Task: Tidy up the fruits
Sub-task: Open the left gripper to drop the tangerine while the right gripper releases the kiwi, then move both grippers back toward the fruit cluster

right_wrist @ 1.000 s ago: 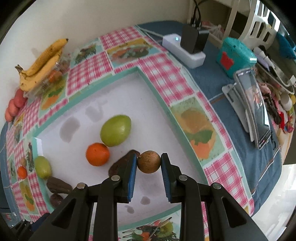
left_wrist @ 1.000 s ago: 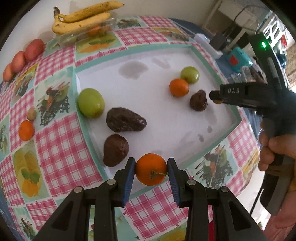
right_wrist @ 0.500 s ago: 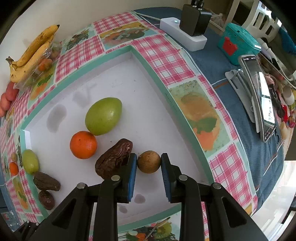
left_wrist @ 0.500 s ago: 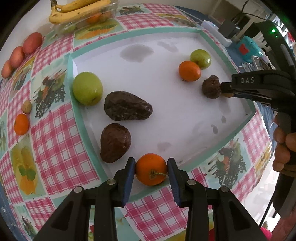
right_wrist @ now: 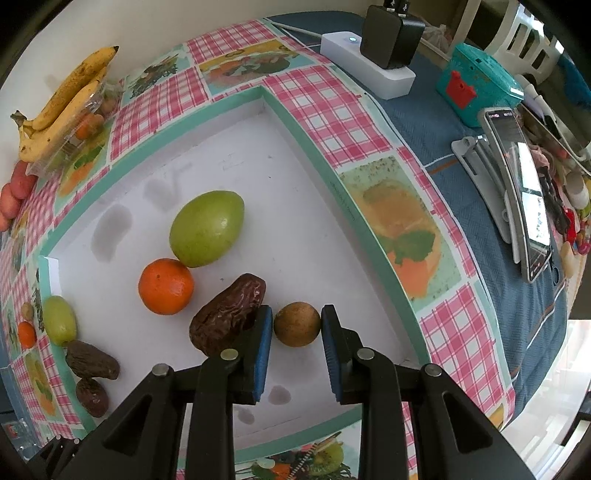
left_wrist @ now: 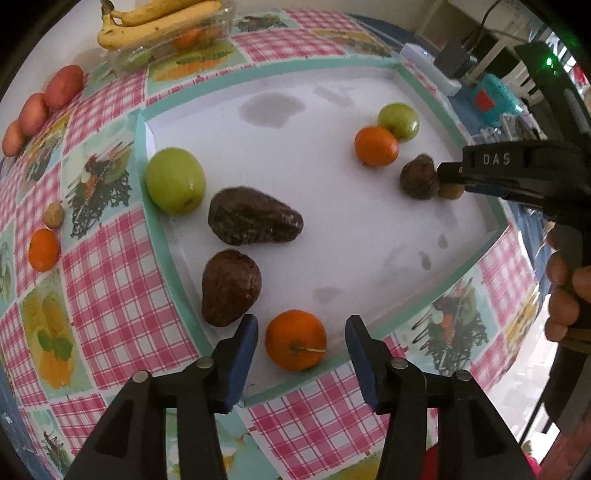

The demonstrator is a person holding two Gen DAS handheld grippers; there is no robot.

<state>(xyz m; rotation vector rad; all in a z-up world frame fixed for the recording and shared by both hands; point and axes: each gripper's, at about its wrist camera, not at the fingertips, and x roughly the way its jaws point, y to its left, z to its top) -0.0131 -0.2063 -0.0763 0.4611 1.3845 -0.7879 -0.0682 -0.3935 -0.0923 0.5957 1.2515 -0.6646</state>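
My left gripper (left_wrist: 301, 354) points down over the near edge of the white tray (left_wrist: 332, 206). Its jaws are opening, and an orange (left_wrist: 295, 345) lies on the tray between the pads, touching neither. My right gripper (right_wrist: 296, 341) is shut on a small round brown fruit (right_wrist: 297, 324), low over the tray beside a dark wrinkled fruit (right_wrist: 227, 315). In the left wrist view the right gripper (left_wrist: 448, 181) sits at the tray's right side. Also on the tray are a green fruit (right_wrist: 207, 227), a second orange (right_wrist: 166, 286), a green apple (left_wrist: 175, 181) and two dark fruits (left_wrist: 255, 221).
Bananas (left_wrist: 159, 18) lie on a clear container at the back. Red fruits (left_wrist: 48, 99), a small orange (left_wrist: 43, 249) and a small brown fruit (left_wrist: 53, 215) sit on the checked cloth to the left. A power strip (right_wrist: 365, 62), a teal box (right_wrist: 480, 85) and a phone (right_wrist: 521, 192) are to the right.
My left jaws have opened off the orange, which now rests on the tray. The right gripper stays shut on the small brown fruit.
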